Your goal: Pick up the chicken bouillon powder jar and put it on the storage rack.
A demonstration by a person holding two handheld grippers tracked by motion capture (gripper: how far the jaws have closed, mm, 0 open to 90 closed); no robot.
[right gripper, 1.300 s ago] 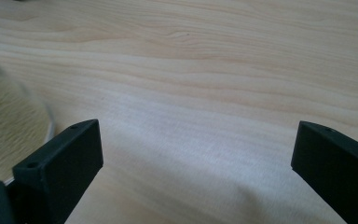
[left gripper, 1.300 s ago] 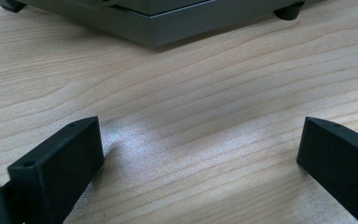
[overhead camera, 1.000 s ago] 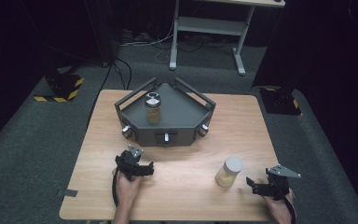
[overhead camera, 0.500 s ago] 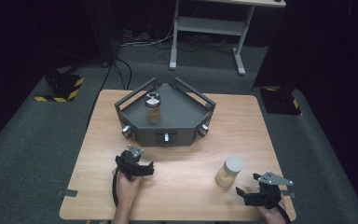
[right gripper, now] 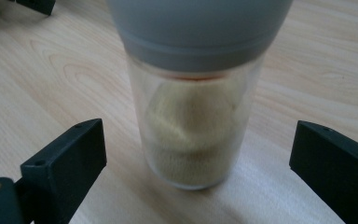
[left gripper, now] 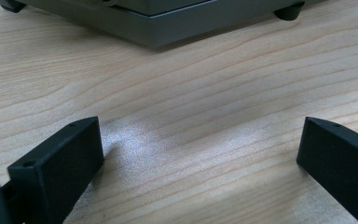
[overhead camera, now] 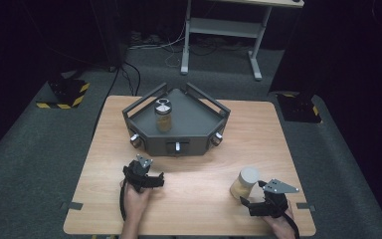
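A clear jar [overhead camera: 243, 183] with a grey lid and yellowish powder inside stands on the wooden table [overhead camera: 189, 164] at the front right. My right gripper [overhead camera: 252, 200] is open just before it; in the right gripper view the jar [right gripper: 193, 126] stands upright between the spread jaws, untouched. A second jar [overhead camera: 163, 116] with a metal lid stands in the grey angular tray [overhead camera: 199, 122] at the table's back. My left gripper [overhead camera: 146, 175] rests open at the front left, with bare wood between its jaws [left gripper: 200, 158].
The tray has knobs [overhead camera: 177, 147] on its front faces and raised rails along its sides; its front edge [left gripper: 149, 32] lies just ahead of my left gripper. A metal desk frame [overhead camera: 219, 30] stands on the carpet beyond the table.
My right gripper has slid left and forward toward the front-right jar, bringing the jar between its jaws. The left gripper has stayed put.
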